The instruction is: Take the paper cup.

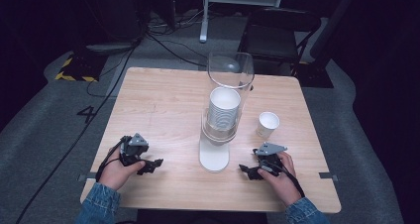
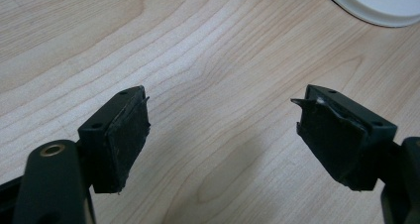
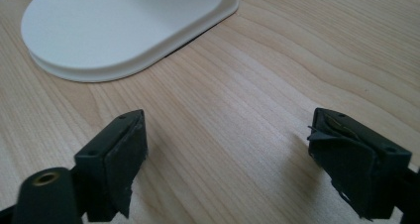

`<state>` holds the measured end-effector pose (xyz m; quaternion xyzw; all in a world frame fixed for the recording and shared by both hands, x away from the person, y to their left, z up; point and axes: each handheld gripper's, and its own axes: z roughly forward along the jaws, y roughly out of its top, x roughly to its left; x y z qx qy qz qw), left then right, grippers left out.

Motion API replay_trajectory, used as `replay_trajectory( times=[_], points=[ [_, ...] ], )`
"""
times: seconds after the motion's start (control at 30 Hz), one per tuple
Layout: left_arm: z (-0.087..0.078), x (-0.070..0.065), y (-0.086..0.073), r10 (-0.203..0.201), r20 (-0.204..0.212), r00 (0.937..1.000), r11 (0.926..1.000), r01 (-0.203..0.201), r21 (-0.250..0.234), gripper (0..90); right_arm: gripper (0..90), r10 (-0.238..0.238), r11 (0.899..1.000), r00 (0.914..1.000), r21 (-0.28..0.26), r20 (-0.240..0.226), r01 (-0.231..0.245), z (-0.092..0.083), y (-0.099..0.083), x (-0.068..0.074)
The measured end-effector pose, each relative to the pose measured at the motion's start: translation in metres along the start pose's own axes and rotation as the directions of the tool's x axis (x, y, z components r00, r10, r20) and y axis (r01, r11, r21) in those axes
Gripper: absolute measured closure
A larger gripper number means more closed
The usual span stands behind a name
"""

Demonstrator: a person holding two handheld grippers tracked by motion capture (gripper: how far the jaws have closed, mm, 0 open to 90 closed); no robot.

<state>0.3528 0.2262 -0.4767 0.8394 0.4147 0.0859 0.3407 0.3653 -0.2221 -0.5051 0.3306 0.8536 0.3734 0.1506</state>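
On the near table [image 1: 163, 110], left gripper [image 1: 150, 165] and right gripper [image 1: 249, 171] resting, both released, empty, flanking white dispenser base [image 1: 214, 157]. Cup stack [image 1: 223, 112] mid-table; single cup [image 1: 267, 124] far right. Probably pre-start; next, reach toward a cup.

left tongs [image 1: 154, 162]: jaws apart (low) | right tongs [image 1: 244, 169]: jaws apart

White base [image 2: 376, 6] cropped at frame edge
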Motion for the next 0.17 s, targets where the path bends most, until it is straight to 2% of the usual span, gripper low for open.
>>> replay_trajectory(
  times=[0.17],
  points=[
    [0.0008,-0.0011,-0.0001,0.001,-0.004,1.0000,1.0000,-0.001,0.006,19.6,14.8,0.002,1.000,1.0000,0.002,0.000,-0.002,0.0000,0.0000,-0.0002]
  ],
)
